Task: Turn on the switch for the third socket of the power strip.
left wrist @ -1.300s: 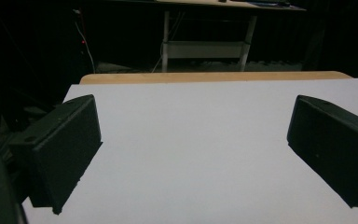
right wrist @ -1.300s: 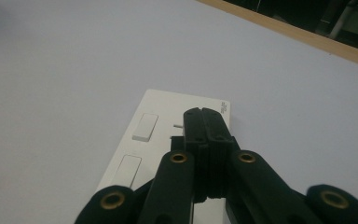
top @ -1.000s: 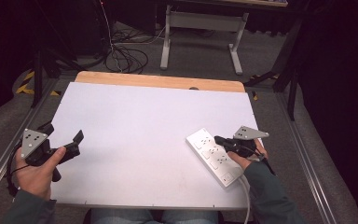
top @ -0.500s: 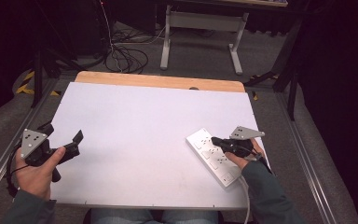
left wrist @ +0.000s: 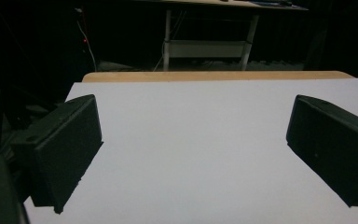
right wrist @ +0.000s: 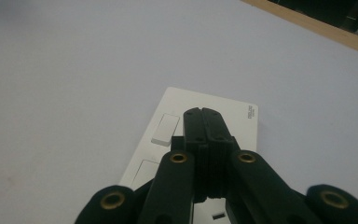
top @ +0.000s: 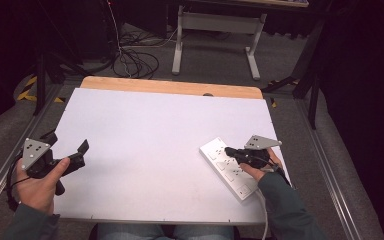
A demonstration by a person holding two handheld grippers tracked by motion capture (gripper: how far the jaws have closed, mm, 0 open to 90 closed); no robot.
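The white power strip [top: 230, 167] lies flat on the white table top [top: 155, 140], at its near right corner, set on a slant so that one short end points toward the middle of the board and the other toward your right forearm. That slant puts its row of sockets and rocker switches in line with your reach, which is likely why it sits that way. Your right gripper [top: 228, 150] hangs over the far end of the strip with its jaws pressed together and nothing between them; in the right gripper view the closed tip [right wrist: 202, 113] sits just above the strip's top face, beside a raised white switch [right wrist: 164, 129]. Jaws brought together like this make one narrow, stiff point, so I judge that you mean to press or flick a switch rather than lift anything; whether the tip already touches the plastic cannot be told. Aim it squarely on the rocker, since a glancing push could skid the light strip across the smooth board. Well apart from the strip, at the near left edge of the table, your left gripper [top: 67, 152] waits with its jaws wide apart and empty, over bare surface, out of the way yet ready to steady the strip.
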